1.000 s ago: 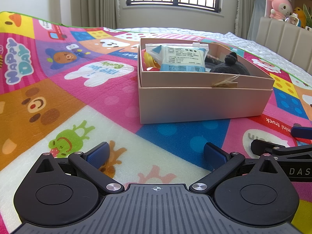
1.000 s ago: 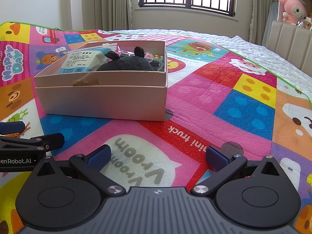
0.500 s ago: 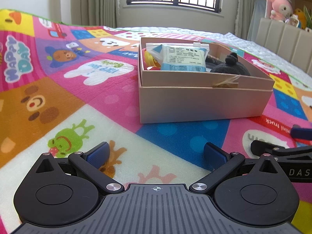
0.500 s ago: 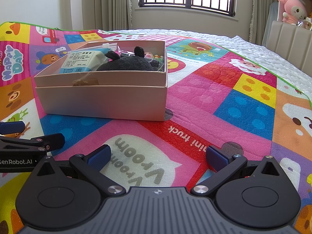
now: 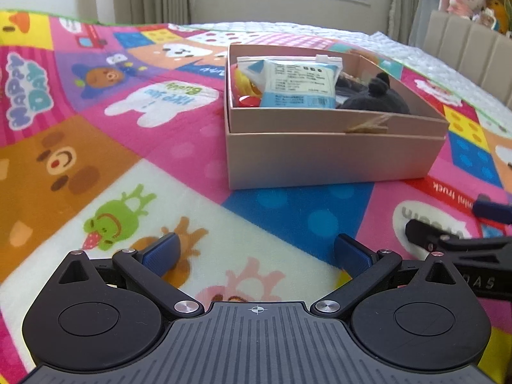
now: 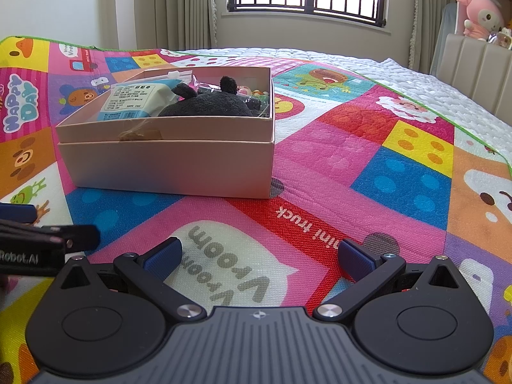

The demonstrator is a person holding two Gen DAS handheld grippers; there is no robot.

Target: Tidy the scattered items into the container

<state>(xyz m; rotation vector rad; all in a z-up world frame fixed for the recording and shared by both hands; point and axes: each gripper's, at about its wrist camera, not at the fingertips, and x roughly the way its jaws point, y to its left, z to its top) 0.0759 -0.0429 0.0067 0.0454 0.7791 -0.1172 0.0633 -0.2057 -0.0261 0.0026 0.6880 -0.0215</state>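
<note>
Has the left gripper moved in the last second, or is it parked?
Yes, slightly. In the left wrist view the cardboard box sits lower against the window than a second ago, so the open left gripper has tipped or risen a little.

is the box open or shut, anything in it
Open, and holding things: the box has no lid on top, and a blue-and-white packet and a dark plush toy show inside it.

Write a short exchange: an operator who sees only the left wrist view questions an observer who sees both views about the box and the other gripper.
Operator: Is the right gripper open?
Observer: Yes, jaws wide apart and empty, over the mat's "Vroom" print.
Operator: What lies behind the dark plush in the box?
Observer: Small pink and green items, tucked in that corner.
</note>
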